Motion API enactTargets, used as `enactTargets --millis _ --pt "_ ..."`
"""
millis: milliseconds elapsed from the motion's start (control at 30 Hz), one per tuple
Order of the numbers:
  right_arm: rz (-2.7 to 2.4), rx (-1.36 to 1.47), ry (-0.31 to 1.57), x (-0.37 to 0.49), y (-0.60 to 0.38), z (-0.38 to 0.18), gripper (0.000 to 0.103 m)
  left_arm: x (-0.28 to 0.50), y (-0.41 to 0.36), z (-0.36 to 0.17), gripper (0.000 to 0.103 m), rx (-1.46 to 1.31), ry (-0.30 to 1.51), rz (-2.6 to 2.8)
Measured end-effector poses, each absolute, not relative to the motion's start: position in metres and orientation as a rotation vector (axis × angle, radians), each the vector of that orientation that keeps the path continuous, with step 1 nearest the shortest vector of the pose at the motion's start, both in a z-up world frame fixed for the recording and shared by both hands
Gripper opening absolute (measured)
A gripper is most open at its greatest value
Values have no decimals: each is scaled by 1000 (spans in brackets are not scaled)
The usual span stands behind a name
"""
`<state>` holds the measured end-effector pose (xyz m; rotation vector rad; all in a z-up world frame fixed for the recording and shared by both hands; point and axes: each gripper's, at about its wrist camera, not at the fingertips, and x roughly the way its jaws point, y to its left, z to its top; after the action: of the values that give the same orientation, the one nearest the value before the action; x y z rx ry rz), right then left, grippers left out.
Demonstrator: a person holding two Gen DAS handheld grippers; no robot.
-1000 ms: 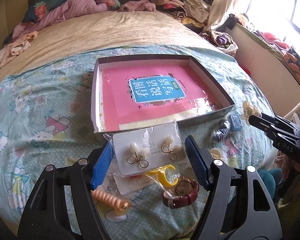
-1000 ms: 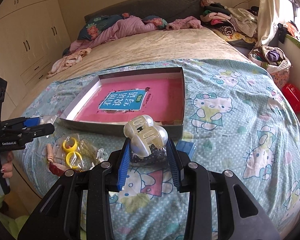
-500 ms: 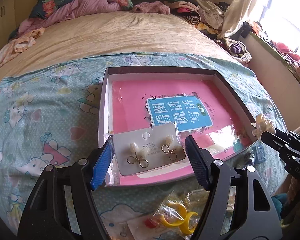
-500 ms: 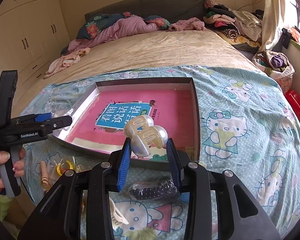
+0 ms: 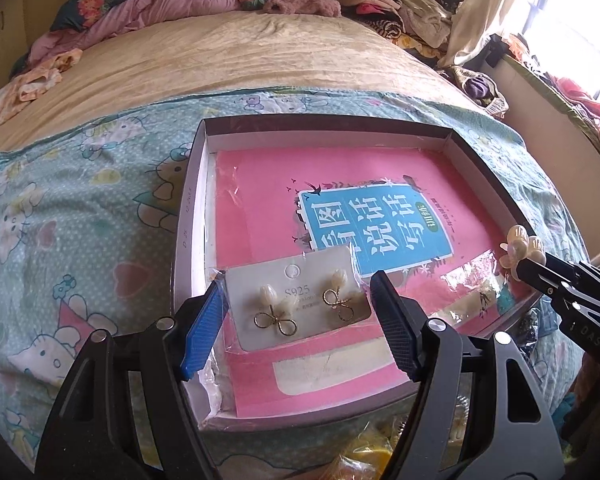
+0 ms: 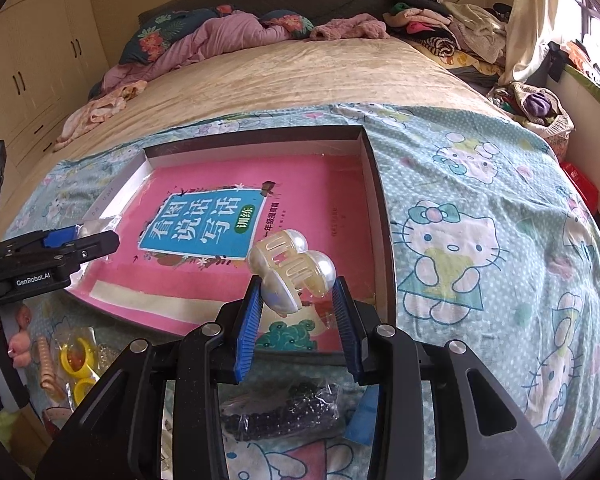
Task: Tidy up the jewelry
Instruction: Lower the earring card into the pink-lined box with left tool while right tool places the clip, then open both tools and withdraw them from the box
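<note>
Earring card (image 5: 298, 300), long axis crosswise, clamped in left tool (image 5: 298, 312); hair claw (image 6: 290, 272), teeth up, in right tool (image 6: 296, 316).

pearl hair claw (image 6: 290, 266) in jaws, over box (image 6: 374, 168)

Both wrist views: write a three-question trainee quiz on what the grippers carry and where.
1. True or false: the left gripper holds the earring card above the box.
2. What does the right gripper hold?
A. a watch
B. a pearl hair claw
C. a yellow ring
3. Fill in: the book lying in the box has a ____ cover.

Key: 1 true; 2 B; 3 pink.
</note>
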<state>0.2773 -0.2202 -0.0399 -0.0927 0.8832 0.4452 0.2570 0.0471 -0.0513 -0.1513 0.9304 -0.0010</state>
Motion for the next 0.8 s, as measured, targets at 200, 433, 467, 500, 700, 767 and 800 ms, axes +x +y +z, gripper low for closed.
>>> enactTargets --millis 200,433,467,500,700,767,800 --pt "442 -79 896 279 -223 -44 35 260 45 -57 63 -143 945 -5" --pt "448 -50 882 272 -229 -37 45 260 41 -60 64 -129 953 -8" --pt "448 -42 878 270 -231 -36 48 260 40 -61 64 -126 954 -8" --pt "447 -33 875 269 -232 -34 49 260 40 -61 64 -123 955 -8" --pt "444 18 849 256 -245 -22 61 257 38 -59 72 -123 957 0" --pt "442 32 840 252 -250 -18 66 256 39 -58 75 -127 957 6" --pt "442 40 833 250 -252 -15 69 256 40 -57 77 -128 956 8"
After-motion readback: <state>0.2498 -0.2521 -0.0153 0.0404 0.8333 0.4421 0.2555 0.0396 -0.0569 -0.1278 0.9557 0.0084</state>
